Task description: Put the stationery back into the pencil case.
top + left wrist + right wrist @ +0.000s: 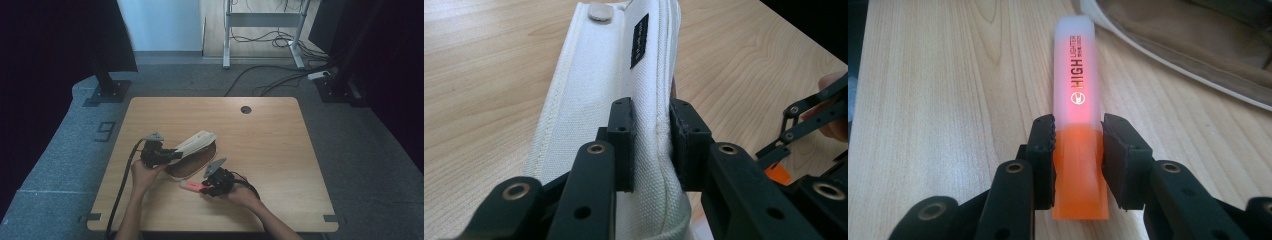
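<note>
Orange plastic sat between my right gripper's point(1077, 137) jaws: I had them clamped on the butt end of a highlighter point(1077, 105), whose long axis ran straight out from the jaws, its frosted cap pointing away from me. It lay low over the pale wood counter point(948, 100), and from the high view I could not tell whether it touched the surface. Along the cap I could read "HIGH LIGHTER" in orange letters, with a small round logo beneath that was too fine to make out.

Beyond the cap tip and a little to one side lay the open pencil case point(195, 155), its brown lining showing. That was the relation my next move turned on, as I judged it: the case's mouth lay just ahead of the pen, in the high view up and to the left of it, so the pen would have to go forward cap first. My right hand point(245, 195) was the nearer one for that.

My left gripper point(651, 145) was clenched on the case's white canvas flap point(594, 105), pinching the stitched edge and holding it lifted. Farther up the flap I saw a narrow black label, its writing unreadable, and a pale snap button point(599, 11).
</note>
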